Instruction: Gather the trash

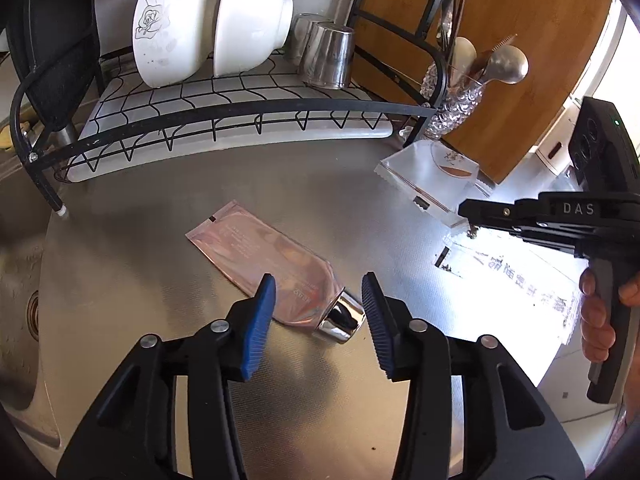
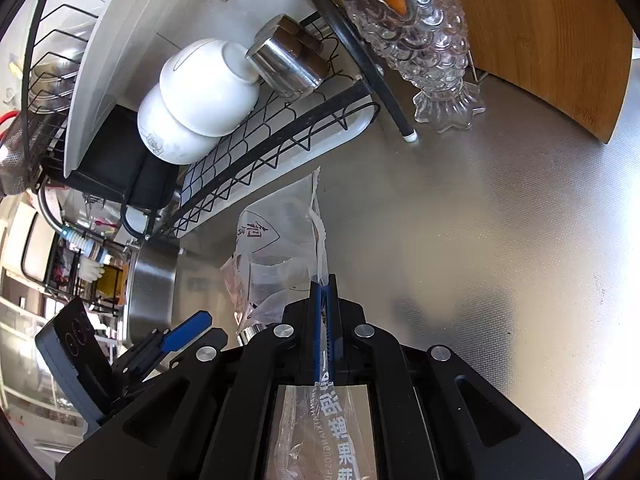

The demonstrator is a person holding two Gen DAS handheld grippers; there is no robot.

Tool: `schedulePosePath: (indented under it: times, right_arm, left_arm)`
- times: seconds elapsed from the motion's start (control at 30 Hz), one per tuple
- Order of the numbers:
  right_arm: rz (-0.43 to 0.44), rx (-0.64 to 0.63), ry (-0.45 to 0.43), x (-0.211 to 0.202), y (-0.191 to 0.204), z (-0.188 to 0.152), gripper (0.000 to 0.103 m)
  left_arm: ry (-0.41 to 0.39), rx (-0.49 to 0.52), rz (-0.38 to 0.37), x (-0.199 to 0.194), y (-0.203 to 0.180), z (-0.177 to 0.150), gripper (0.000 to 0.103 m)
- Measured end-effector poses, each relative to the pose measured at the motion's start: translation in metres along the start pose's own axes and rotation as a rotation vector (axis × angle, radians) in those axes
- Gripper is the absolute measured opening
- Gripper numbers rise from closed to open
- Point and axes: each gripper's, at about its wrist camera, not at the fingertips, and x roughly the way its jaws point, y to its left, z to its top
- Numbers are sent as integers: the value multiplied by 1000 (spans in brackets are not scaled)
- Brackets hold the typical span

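Steel counter [image 1: 160, 264]: tube [image 1: 276, 268] lies between left tool [image 1: 320, 320] pads.

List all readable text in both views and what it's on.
"DAS": on the right gripper body, left wrist view.
Chinese characters, with blurred Latin letters alongside: clear plastic wrapper, in the right gripper.
Red brush-style character: clear plastic bag.
Print on the pink tube: too small to read.

The worktop [image 1: 160, 264] is brushed metal with a fine, matt grain, and the pink tube [image 1: 260, 256] on it looks like glossy plastic with a mirror-bright chrome cap [image 1: 340, 320]. The clear wrapper [image 2: 280, 256] is thin, crinkled transparent film. Nearby are a glazed white bowl [image 1: 172, 28], a shiny steel cup [image 1: 328, 56], a scaled glass holder [image 2: 428, 36] and a smooth wooden board [image 1: 500, 40].
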Motion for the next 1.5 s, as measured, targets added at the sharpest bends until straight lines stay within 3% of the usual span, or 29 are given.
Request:
schedulePosePath:
  times: [0.27,0.37,0.6,0.93,1.13,1.5]
  right_arm:
    - [20,7,6,-7,-17,8,3]
    - [33,-3,10,-8,-19,10,3]
    - [39,-24,26,-9,-19,9,3]
    - [39,-27,27,-13,-14,0,3]
    - [46,-19,27,-17,-13,-8,3]
    - [52,-44,28,-23,4,-20,3]
  left_arm:
    - [-21,-59,142,24,-18,11,61]
    - [9,-74,202,32,-19,9,62]
    - [52,-126,228,35,-7,-3,62]
    - [49,-111,198,17,-6,-8,31]
    - [70,-128,183,8,-1,-11,26]
    - [39,-127,153,-24,13,-30,21]
